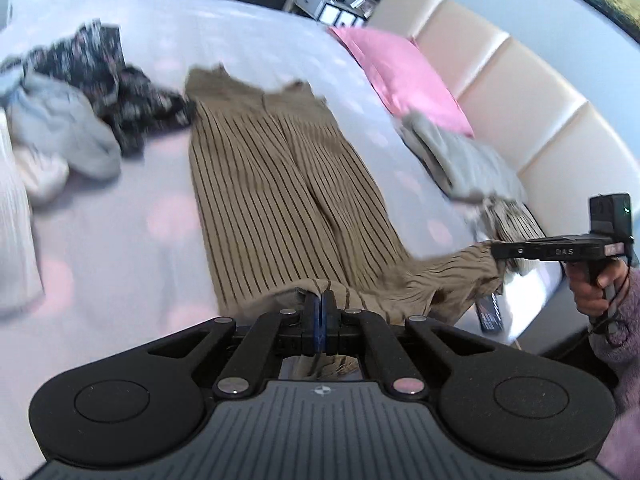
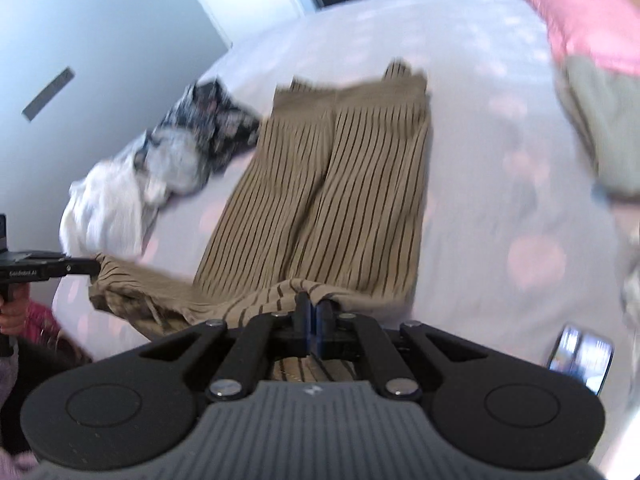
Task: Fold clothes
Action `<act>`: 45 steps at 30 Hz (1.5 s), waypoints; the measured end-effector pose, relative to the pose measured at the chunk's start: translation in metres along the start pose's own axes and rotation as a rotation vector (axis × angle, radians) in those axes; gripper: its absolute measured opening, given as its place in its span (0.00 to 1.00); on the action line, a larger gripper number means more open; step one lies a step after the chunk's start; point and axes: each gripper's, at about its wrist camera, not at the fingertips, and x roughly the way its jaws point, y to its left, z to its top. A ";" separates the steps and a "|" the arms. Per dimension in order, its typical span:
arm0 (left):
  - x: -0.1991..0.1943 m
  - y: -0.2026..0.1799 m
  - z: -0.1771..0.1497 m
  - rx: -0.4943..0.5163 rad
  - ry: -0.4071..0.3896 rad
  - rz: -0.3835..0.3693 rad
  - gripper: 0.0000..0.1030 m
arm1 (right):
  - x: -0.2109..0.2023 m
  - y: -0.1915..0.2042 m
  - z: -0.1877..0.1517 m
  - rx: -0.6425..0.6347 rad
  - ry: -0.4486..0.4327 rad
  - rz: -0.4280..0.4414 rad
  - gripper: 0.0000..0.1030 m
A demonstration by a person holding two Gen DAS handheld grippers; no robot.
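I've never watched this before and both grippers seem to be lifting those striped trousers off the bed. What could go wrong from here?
1. The left gripper and right gripper each pinch only a thin edge of the striped trousers; it could slip out.
2. The edge sags between them, so the fold may land crooked.
3. A phone lies nearby and might get dragged.

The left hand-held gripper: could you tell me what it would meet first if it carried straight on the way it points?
The left hand-held gripper is shut on the near edge of the striped brown garment. Straight ahead, it would likely meet that garment spread on the bed; depth is unclear.
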 end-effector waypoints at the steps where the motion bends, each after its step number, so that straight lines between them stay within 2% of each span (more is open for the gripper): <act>1: 0.005 0.001 0.011 0.005 -0.010 0.020 0.00 | 0.005 -0.002 0.011 0.003 -0.016 -0.005 0.03; 4: 0.019 0.010 0.044 0.001 -0.038 0.065 0.00 | 0.007 -0.014 0.045 0.015 -0.060 -0.022 0.03; 6: 0.035 0.019 0.066 -0.016 -0.053 0.083 0.00 | 0.025 -0.019 0.070 0.017 -0.069 -0.037 0.03; 13: 0.110 0.047 0.115 0.005 -0.050 0.162 0.00 | 0.079 -0.048 0.113 0.026 -0.047 -0.130 0.03; 24: 0.194 0.095 0.148 -0.084 -0.051 0.224 0.00 | 0.166 -0.074 0.146 0.054 0.002 -0.268 0.03; 29: 0.219 0.101 0.143 -0.089 -0.011 0.289 0.00 | 0.188 -0.080 0.149 0.088 0.062 -0.300 0.04; 33: 0.214 0.105 0.139 -0.098 -0.006 0.335 0.02 | 0.183 -0.087 0.148 0.117 0.083 -0.307 0.10; 35: 0.204 0.107 0.138 -0.104 -0.011 0.341 0.12 | 0.172 -0.090 0.148 0.137 0.076 -0.302 0.17; 36: 0.198 0.106 0.136 -0.106 -0.021 0.340 0.14 | 0.166 -0.090 0.148 0.140 0.070 -0.302 0.23; 37: 0.191 0.105 0.135 -0.105 -0.029 0.338 0.15 | 0.158 -0.089 0.146 0.138 0.059 -0.301 0.25; 39: 0.179 0.100 0.130 -0.094 -0.039 0.336 0.16 | 0.145 -0.086 0.143 0.132 0.040 -0.297 0.25; 41: 0.167 0.090 0.122 -0.054 -0.040 0.339 0.21 | 0.132 -0.081 0.137 0.106 0.033 -0.289 0.25; 45: 0.149 0.067 0.102 0.033 -0.011 0.331 0.28 | 0.111 -0.063 0.114 -0.008 0.040 -0.290 0.25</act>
